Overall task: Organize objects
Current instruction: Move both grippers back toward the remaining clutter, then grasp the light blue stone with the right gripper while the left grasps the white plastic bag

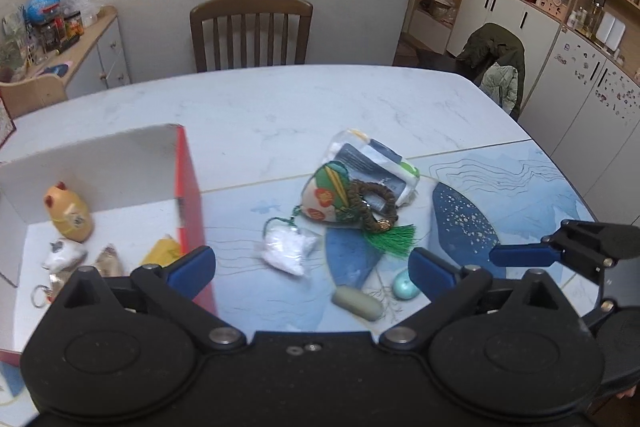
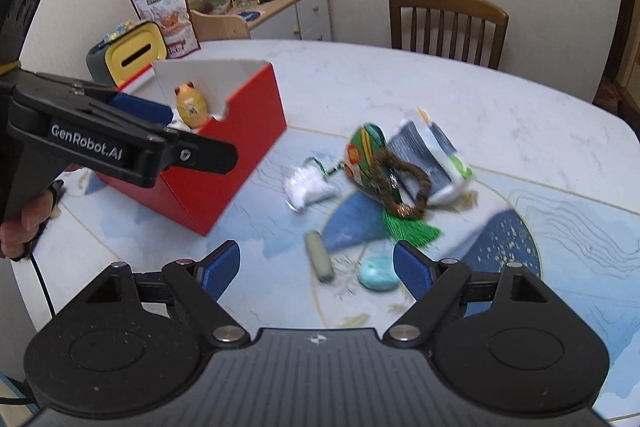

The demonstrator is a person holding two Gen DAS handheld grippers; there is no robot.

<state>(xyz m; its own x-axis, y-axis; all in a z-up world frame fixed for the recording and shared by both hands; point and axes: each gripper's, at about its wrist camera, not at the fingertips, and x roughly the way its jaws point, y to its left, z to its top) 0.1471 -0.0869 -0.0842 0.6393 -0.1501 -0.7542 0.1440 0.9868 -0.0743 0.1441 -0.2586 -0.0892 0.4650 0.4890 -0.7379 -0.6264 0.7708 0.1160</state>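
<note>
While both claws hang spread and empty, loose trinkets lie scattered on the table point(image 1: 280, 107) beside a red box point(image 2: 240, 147).

A green embroidered pouch point(image 1: 326, 197) with a brown braided cord point(image 1: 374, 203) and green tassel point(image 1: 392, 239) leans on a white-and-blue packet point(image 1: 380, 159); near them lie a white crumpled bag point(image 1: 286, 247), a grey-green oblong piece point(image 1: 357, 303) and a teal egg-shaped piece point(image 1: 405, 285). Inside the white-lined box sit an orange cat figure point(image 1: 68, 213), a white figurine point(image 1: 62, 255) and a yellow item point(image 1: 162, 251). The left claw point(image 1: 312, 267) hovers over the box's near wall; the right claw point(image 2: 316, 267) hovers above the oblong and teal pieces. A wooden chair point(image 1: 250, 33) stands behind.
</note>
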